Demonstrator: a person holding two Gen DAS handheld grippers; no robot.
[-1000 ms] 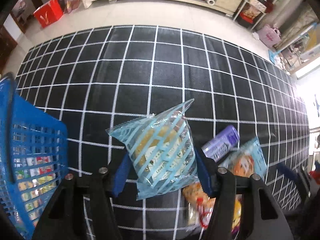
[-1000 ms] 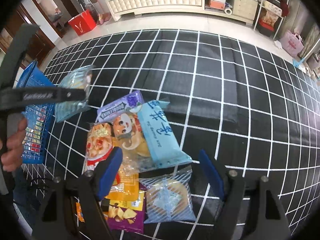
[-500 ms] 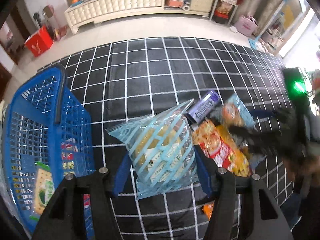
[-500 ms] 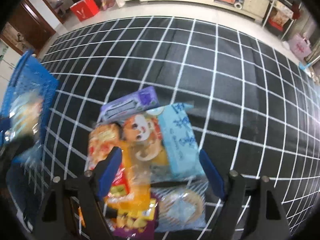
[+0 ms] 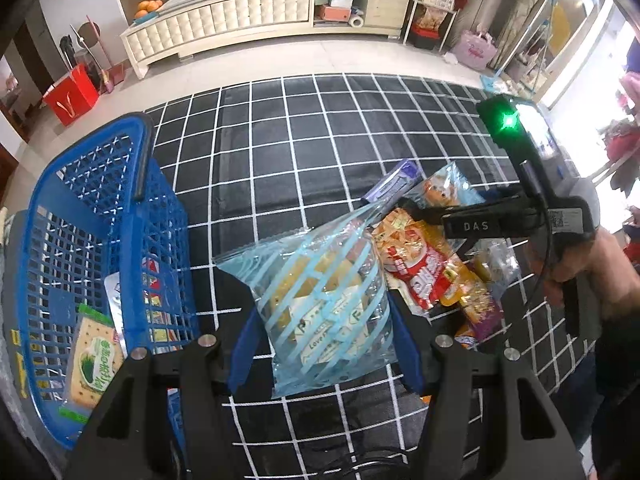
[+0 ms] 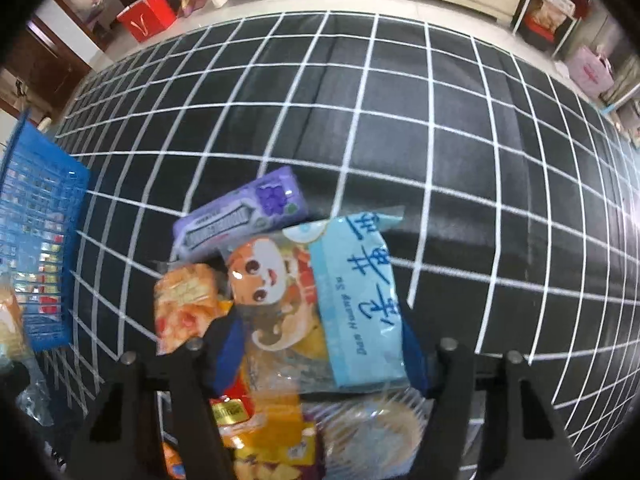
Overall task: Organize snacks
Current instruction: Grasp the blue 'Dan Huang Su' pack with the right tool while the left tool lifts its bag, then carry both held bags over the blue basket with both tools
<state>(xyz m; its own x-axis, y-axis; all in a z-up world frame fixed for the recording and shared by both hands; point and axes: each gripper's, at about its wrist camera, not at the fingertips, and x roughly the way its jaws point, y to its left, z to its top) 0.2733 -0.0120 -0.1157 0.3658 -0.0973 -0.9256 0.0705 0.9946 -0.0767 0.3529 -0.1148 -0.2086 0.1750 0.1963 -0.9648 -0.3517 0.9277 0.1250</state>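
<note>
Beside the blue basket [image 5: 120, 216], left claw [image 5: 324, 340] gripping striped bag [image 5: 320, 304], right claw [image 6: 320, 344] seemingly open around cartoon packet [image 6: 304, 300].

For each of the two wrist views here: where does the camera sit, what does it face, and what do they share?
Left wrist: behind the left claw, which pinches a clear blue-striped snack bag beside the blue plastic mesh basket; a hand shows.
Right wrist: behind the right claw, its blue pads flanking a light blue cartoon snack packet; no body shows.
Shared: basket, purple gum pack, black white-grid cloth.
</note>
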